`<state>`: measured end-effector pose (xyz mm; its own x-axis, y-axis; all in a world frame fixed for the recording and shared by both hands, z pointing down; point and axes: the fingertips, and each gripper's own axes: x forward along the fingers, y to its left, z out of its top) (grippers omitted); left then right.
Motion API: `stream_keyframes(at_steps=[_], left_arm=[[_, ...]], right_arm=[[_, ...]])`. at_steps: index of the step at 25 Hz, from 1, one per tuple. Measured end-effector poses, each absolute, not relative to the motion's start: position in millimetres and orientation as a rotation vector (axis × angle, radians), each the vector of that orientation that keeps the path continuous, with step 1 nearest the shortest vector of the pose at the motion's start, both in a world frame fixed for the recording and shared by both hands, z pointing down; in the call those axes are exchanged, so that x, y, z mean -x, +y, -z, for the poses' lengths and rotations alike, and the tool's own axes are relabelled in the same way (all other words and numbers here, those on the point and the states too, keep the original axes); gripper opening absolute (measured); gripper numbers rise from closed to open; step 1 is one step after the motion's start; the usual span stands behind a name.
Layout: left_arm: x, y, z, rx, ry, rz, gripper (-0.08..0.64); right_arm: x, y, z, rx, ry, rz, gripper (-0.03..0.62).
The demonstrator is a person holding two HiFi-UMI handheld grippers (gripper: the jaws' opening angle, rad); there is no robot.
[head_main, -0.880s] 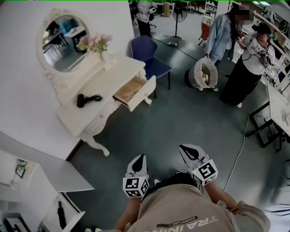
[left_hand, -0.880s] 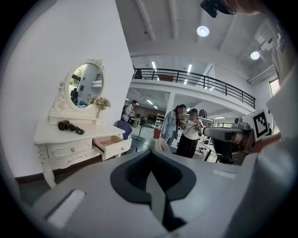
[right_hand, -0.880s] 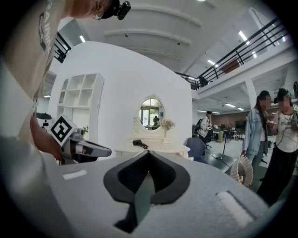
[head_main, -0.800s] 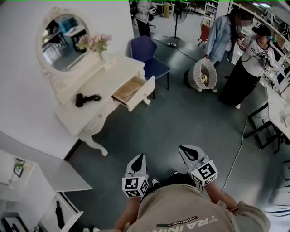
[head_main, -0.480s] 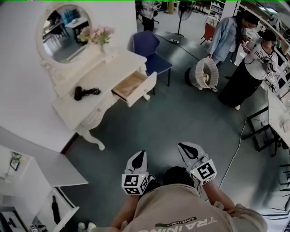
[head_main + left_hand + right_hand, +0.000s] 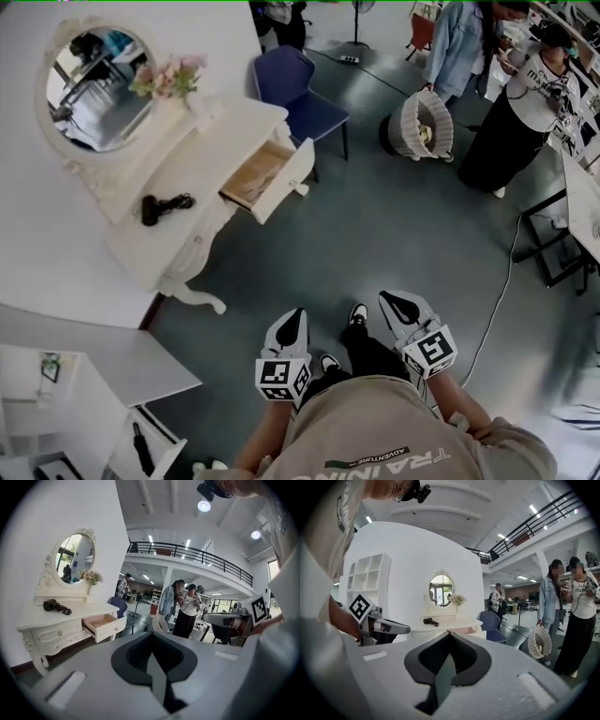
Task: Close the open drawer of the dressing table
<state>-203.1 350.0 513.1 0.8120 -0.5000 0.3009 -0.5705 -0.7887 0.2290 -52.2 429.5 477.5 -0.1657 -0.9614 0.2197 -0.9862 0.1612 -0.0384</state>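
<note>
The white dressing table [image 6: 202, 202] stands at the upper left against the wall, with an oval mirror, flowers and a black hair dryer [image 6: 155, 207] on top. Its right drawer [image 6: 272, 180] is pulled out and shows a bare wooden inside; the drawer [image 6: 104, 624] also appears in the left gripper view. Both grippers are held close to the person's body, far from the table. The left gripper [image 6: 292, 322] [image 6: 151, 640] is shut with nothing in it. So is the right gripper [image 6: 395, 303] [image 6: 449, 637], which points toward the dressing table [image 6: 440, 623].
A blue chair [image 6: 295, 89] stands right of the dressing table. A wicker basket [image 6: 422, 124] and two standing people [image 6: 511, 122] are at the upper right. A white shelf unit [image 6: 94, 394] is at the lower left, a desk [image 6: 586, 202] and floor cable [image 6: 497, 291] at right.
The view has shifted, so the dressing table now sits further left. The person's feet show stepping forward. Both grippers stay shut near the body.
</note>
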Motion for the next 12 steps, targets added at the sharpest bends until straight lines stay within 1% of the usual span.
stream_keyframes(at_steps=[6, 12], left_arm=[[164.3, 291.5, -499.2, -2.727, -0.846, -0.382, 0.017], [102.9, 239.7, -482.7, -2.821, -0.837, -0.401, 0.017]], right_arm=[[10.9, 364.8, -481.4, -1.945, -2.344, -0.232, 0.002], [-43.5, 302.4, -478.7, -1.968, -2.385, -0.148, 0.002]])
